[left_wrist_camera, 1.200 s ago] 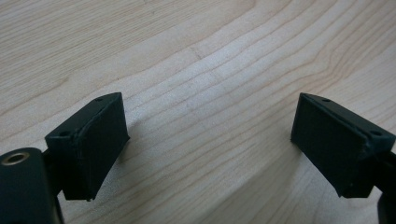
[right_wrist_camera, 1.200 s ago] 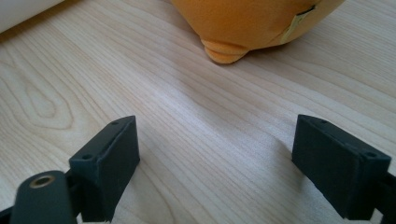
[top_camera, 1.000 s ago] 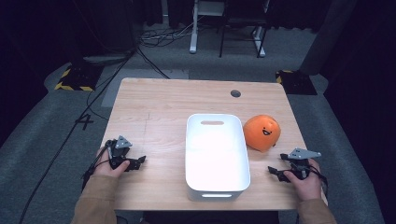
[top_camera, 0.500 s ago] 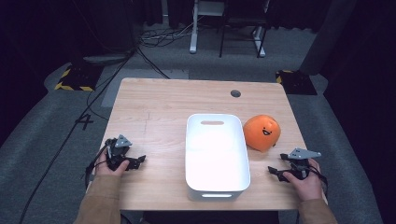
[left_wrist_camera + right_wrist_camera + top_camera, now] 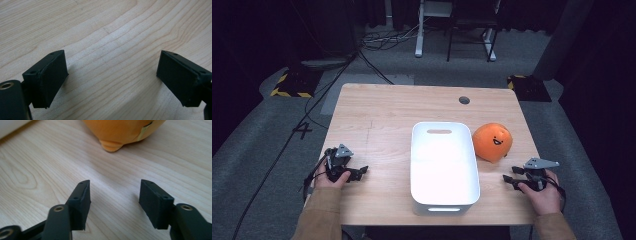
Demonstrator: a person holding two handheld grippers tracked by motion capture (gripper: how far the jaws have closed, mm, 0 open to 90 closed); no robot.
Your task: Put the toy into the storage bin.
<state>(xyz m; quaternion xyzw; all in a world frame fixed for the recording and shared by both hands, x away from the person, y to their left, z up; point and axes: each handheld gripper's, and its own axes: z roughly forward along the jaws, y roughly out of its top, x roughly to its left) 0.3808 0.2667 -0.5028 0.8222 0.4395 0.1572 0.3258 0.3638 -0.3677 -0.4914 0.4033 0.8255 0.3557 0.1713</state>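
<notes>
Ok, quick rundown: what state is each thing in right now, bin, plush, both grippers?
white bin: upright, empty.
orange plush: on the table beside the bin, untouched.
left gripper: open, nothing between the jaws.
right gripper: open, jaws have just been closing, nothing between them; plush lies ahead.

Orange toy (image 5: 492, 141), white bin (image 5: 443, 165)

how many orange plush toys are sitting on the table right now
1. The orange plush toy sits on the table beside the right wall of the white bin, apart from the right tool.
</notes>
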